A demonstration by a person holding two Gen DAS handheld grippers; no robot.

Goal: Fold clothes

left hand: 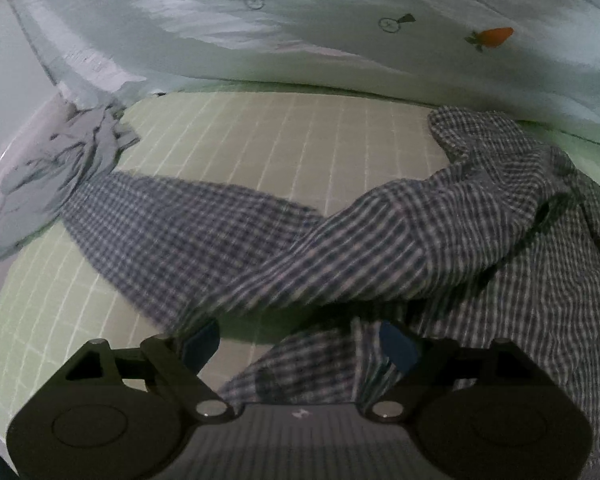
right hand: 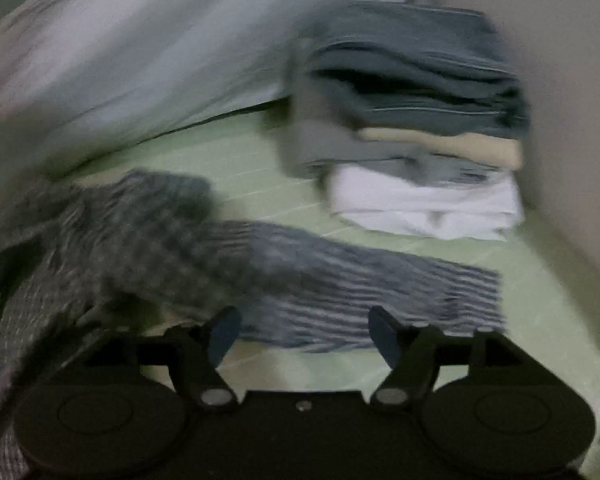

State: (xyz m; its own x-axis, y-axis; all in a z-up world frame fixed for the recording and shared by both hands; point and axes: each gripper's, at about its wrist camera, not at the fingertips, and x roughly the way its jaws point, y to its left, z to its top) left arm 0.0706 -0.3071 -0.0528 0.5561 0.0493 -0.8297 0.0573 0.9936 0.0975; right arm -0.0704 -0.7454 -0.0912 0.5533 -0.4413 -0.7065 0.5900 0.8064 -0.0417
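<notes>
A blue-and-white checked shirt (left hand: 440, 240) lies crumpled on a green sheet with a white grid (left hand: 280, 140). One sleeve (left hand: 172, 224) runs out flat to the left. My left gripper (left hand: 300, 344) hovers low over the shirt's near edge with its blue pads (left hand: 202, 344) wide apart; checked cloth lies under and between them, unpinched. The right wrist view is blurred. In it the shirt's other sleeve (right hand: 360, 288) stretches to the right, and my right gripper (right hand: 304, 332) stands open just before the sleeve's near edge, with its pads apart from the cloth.
A pale duvet with a carrot print (left hand: 300, 40) is bunched along the far side. A crumpled grey garment (left hand: 60, 168) lies at the left end of the sleeve. A stack of folded clothes (right hand: 420, 120) sits at the far right beside a wall (right hand: 572, 80).
</notes>
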